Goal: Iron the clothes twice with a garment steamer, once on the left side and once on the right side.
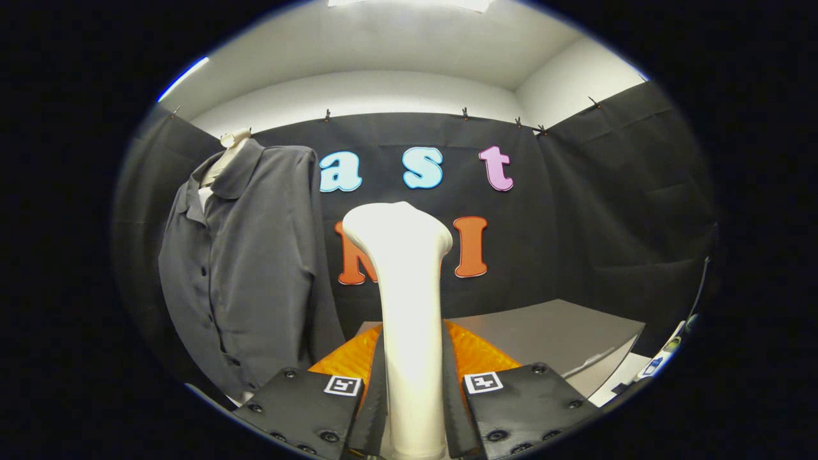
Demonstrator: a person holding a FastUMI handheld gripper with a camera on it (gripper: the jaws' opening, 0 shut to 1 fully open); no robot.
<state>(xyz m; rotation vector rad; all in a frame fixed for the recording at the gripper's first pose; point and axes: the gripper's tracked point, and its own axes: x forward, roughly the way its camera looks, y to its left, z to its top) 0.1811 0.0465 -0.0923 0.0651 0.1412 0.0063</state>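
**Q:** What is in front of you, biggest thing first?

**A:** A dark grey buttoned shirt (pixel 246 268) hangs on a pale mannequin form (pixel 231 142) at about ten o'clock from my claw, well beyond my fingers. It hangs in front of the black cloth wall. A grey table (pixel 549 329) lies at roughly two o'clock, lower down. Something orange and ribbed (pixel 473 354) sits just behind my fingers. The white garment steamer (pixel 406 287) stands upright at twelve o'clock, its flared head on top.

**Q:** And your claw?

**A:** My gripper (pixel 414 409) is pinching the steamer's handle, both fingers pressed against its sides.

**Q:** What could go wrong from here?

**A:** I judge neither pass is under way; the head is apart from the cloth. The handle is smooth and tapered, so it may twist or slide in my pinch as I swing toward ten o'clock. The shirt hangs loose, so pushing too hard could simply swing it away, or snag the buttons.
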